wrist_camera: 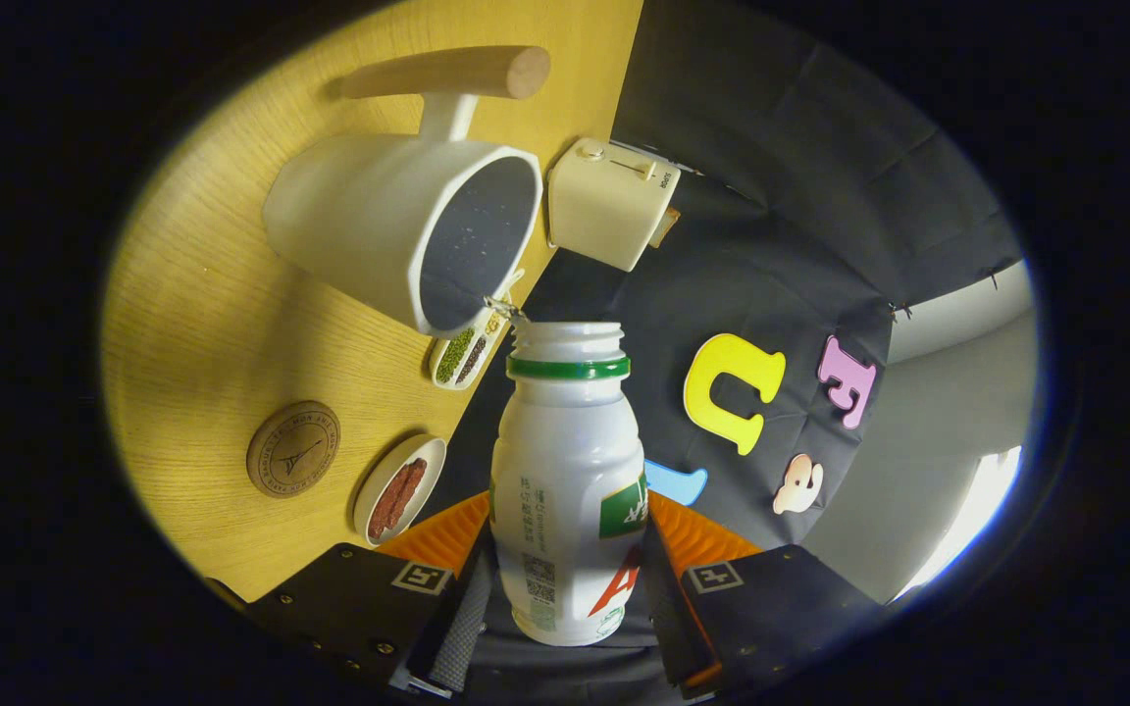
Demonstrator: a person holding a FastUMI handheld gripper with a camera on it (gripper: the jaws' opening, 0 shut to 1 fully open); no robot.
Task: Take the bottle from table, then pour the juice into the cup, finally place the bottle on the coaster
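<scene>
The claw (565, 608) is holding the bottle (567, 490), one finger pressing on each side of its lower body, so the bottle is standing out straight ahead along the fingers. The whole view is lying rolled over on its side, so the worktop (212, 324) is running up one flank like a wall, and the bottle is being held roughly level with it rather than upright on it.

The bottle is white with a green ring (568, 369) under its threaded neck, and its mouth is standing open, with no cap on it. That mouth is sitting right at the lip of the cup (398, 226), just beside the rim and close to touching it; a small glint is showing at the spot where the two meet, though I cannot tell whether it is liquid.

The cup is a white vessel with a dark inside, its opening facing the bottle. A wooden handle (452, 73) is sticking out from its far side on a white stem.

The coaster (293, 449) is a round, brown disc lying flat on the worktop, well apart from the bottle and bare. Just beside it, a small white dish (399, 488) is holding something reddish brown. Another small dish (467, 351) with green and dark contents is lying between the cup and the bottle's neck. Beyond the cup, a cream toaster (612, 201) is sitting at the worktop's edge.
</scene>
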